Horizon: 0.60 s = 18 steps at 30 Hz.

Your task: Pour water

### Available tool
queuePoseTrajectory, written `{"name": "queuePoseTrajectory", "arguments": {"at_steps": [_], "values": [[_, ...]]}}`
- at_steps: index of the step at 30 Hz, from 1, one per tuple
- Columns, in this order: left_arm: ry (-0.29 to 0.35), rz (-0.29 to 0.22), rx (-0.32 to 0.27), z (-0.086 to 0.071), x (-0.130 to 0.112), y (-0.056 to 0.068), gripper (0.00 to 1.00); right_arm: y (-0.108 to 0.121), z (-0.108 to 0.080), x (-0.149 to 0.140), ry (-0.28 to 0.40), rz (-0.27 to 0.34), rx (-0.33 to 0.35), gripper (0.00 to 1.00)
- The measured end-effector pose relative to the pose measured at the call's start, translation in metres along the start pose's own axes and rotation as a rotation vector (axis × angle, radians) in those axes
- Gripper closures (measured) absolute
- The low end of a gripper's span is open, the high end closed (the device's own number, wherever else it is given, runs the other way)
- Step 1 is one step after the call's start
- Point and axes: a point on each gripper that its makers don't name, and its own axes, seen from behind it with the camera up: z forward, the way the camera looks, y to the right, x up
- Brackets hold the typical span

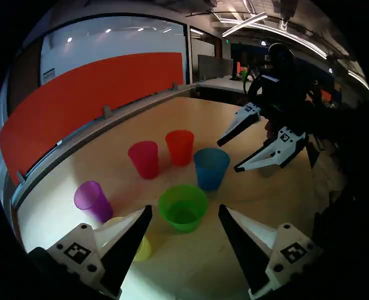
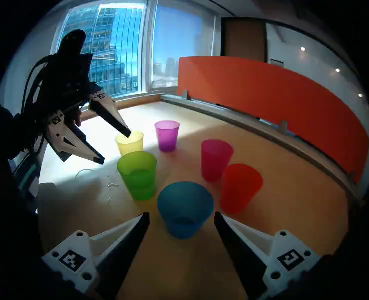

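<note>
Several coloured plastic cups stand upright in a cluster on the wooden table (image 1: 264, 200). The green cup (image 1: 182, 207) is straight ahead of my left gripper (image 1: 184, 209), which is open and holds nothing. The yellow cup (image 1: 144, 248) is partly hidden behind its left finger. The blue cup (image 2: 185, 207) stands just ahead of my right gripper (image 2: 180, 216), also open and empty. Beyond are the red cup (image 2: 240, 187), pink cup (image 2: 216, 159), purple cup (image 2: 166, 135), yellow cup (image 2: 129, 143) and green cup (image 2: 137, 174). I cannot tell whether any cup holds water.
An orange partition (image 1: 89, 95) runs along the table's far side. Tall windows (image 2: 114, 45) lie behind the left gripper (image 2: 115, 148), which hovers above the yellow cup. A thin white cord (image 2: 91, 172) lies on the table. The right gripper (image 1: 227, 157) hangs beside the blue cup (image 1: 211, 167).
</note>
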Motion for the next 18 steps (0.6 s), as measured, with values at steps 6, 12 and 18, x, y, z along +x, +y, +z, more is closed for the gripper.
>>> {"name": "queuePoseTrajectory", "arguments": {"at_steps": [6, 12, 18], "values": [[0.055, -0.038, 0.039, -0.022, 0.003, -0.003, 0.01, -0.002, -0.017, 0.003, 0.03, 0.013, -0.03, 0.0], [0.114, -0.066, 0.083, -0.041, 0.011, -0.011, 0.01, 0.001, -0.029, 0.007, 0.06, 0.029, -0.07, 0.0], [0.189, -0.112, 0.131, -0.058, 0.019, -0.024, 0.01, 0.008, -0.039, 0.021, 0.118, 0.065, -0.121, 0.0]]}}
